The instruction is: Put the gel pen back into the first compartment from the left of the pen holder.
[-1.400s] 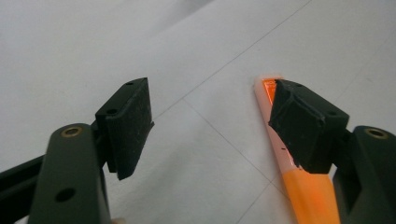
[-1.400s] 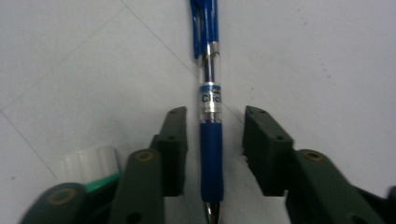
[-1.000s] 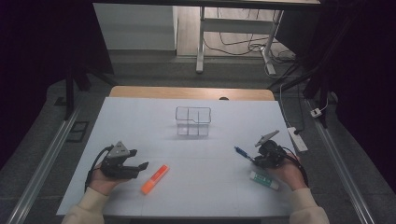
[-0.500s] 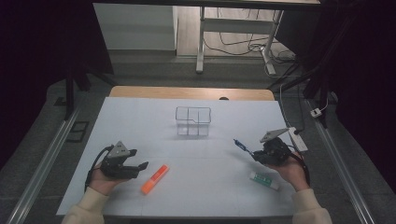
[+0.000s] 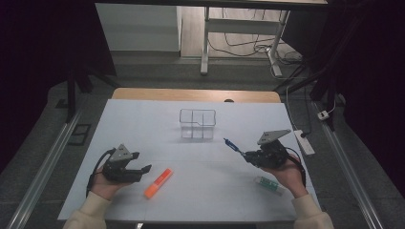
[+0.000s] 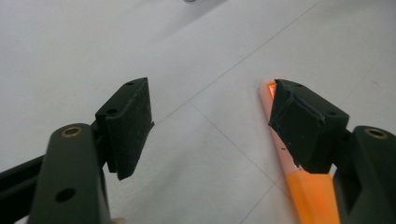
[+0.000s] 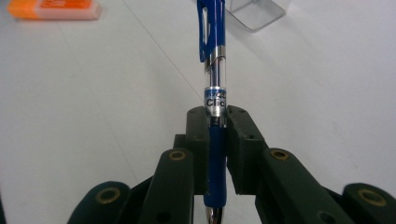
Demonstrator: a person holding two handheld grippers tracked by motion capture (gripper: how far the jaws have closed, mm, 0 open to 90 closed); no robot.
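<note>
left tongs (image 5: 143,169): jaws apart, low over table | right tongs (image 5: 244,155): jaws clamped, raised, pointing up-left

A dim room around one lit white surface (image 5: 143,119).

The surface is covered with a white sheet with faint grid lines, and a strip of its wooden top (image 5: 196,94) shows at the far edge. Grey floor (image 5: 143,71) surrounds it, with metal rails (image 5: 43,167) running along both sides. Beyond stand the white legs of a desk frame (image 5: 205,43) over loose black cables (image 5: 239,45). A white power strip (image 5: 304,142) lies right of the surface. Both side areas fall into darkness.
</note>
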